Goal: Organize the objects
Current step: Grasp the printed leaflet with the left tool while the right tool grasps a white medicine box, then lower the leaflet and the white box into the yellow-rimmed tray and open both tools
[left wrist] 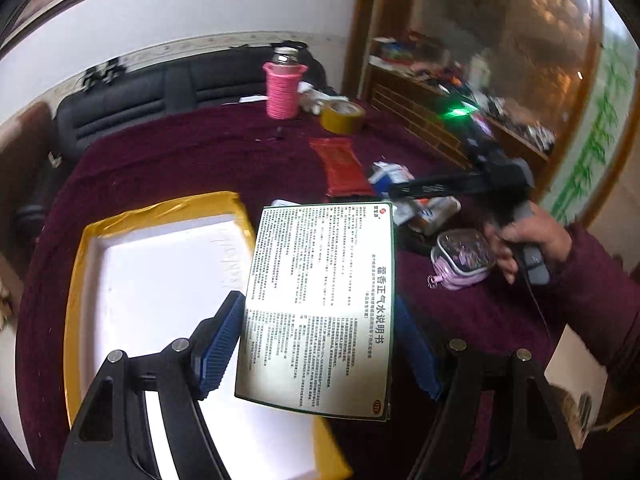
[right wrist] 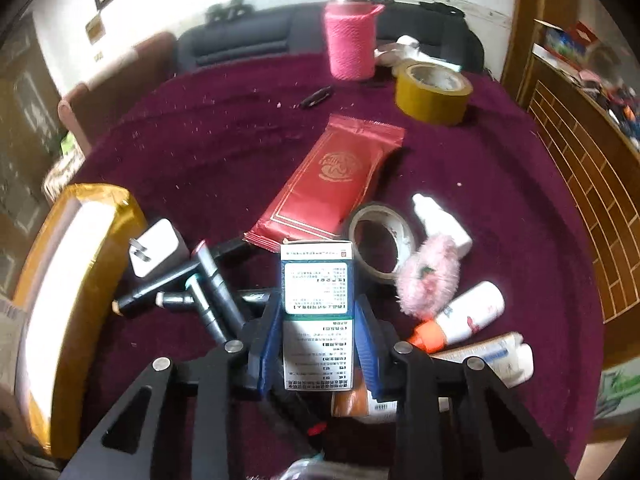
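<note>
Blue ribbed pads (left wrist: pixel 222 344) of our left gripper (left wrist: pixel 320 344) clamp a wide printed medicine box (left wrist: pixel 320 304), held above the right edge of a white foam tray (left wrist: pixel 160 280) rimmed in yellow tape. Our right gripper (right wrist: pixel 316 344) clamps a narrow teal-and-white box (right wrist: pixel 318 312) by its sides, upright over the maroon tablecloth (right wrist: pixel 200 152). Just left of it lie dark pens (right wrist: pixel 208 280) and a white charger plug (right wrist: pixel 156 252). To the right lie a tape ring (right wrist: pixel 380 240), a pink fluffy item (right wrist: pixel 428 276) and white bottles (right wrist: pixel 468 312). Farther off lies a red packet (right wrist: pixel 332 184).
</note>
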`<control>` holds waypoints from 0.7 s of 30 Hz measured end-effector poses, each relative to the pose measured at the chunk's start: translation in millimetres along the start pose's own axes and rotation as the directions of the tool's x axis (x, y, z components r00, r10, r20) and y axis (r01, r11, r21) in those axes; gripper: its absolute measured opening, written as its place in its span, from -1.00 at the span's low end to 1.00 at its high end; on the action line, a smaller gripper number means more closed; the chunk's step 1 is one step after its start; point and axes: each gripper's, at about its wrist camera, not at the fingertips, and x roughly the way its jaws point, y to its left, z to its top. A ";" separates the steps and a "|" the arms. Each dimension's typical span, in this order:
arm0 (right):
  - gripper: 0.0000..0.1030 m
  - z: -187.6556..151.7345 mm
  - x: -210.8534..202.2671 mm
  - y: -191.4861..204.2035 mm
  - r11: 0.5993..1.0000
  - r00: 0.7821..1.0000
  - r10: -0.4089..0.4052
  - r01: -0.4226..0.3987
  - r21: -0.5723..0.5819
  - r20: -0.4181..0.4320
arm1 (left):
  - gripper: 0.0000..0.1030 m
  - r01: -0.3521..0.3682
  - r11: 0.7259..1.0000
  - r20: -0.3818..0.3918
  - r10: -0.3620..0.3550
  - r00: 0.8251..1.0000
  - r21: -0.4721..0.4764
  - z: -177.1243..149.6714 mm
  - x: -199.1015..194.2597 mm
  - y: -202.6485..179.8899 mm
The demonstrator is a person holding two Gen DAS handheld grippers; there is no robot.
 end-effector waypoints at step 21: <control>-0.28 31.9 -26.5 185.1 0.937 0.944 0.330 -0.331 -0.116 -0.031 | 0.44 -0.270 0.919 -0.043 0.270 0.962 -0.288 9.7 -7.4 135.1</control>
